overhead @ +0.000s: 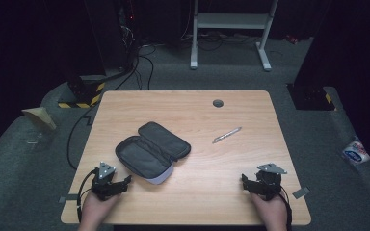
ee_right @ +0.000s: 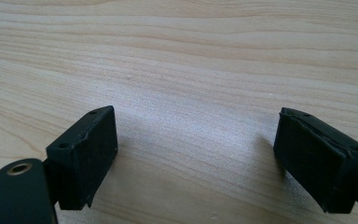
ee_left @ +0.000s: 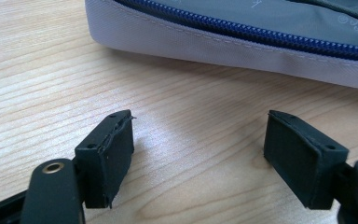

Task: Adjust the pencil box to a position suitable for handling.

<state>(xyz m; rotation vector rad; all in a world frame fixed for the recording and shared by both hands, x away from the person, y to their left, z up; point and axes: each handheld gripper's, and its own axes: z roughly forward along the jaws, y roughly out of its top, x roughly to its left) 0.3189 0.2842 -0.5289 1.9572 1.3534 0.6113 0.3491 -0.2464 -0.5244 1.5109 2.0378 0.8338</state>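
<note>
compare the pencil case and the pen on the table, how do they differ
The pencil case is broad, soft and dark with a pale grey outer side; the pen is thin, stiff and silvery. The pencil case lies unzipped with its lid folded back, showing its inside; the pen is one closed piece. The pencil case sits left of centre, near the left gripper; the pen lies farther right and farther back. Both rest flat on the wooden table, untouched.

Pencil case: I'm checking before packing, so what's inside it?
The open pencil case shows bare dark lining and a blue zipper; nothing visible inside. Whatever lies beneath the case is hidden.
</note>
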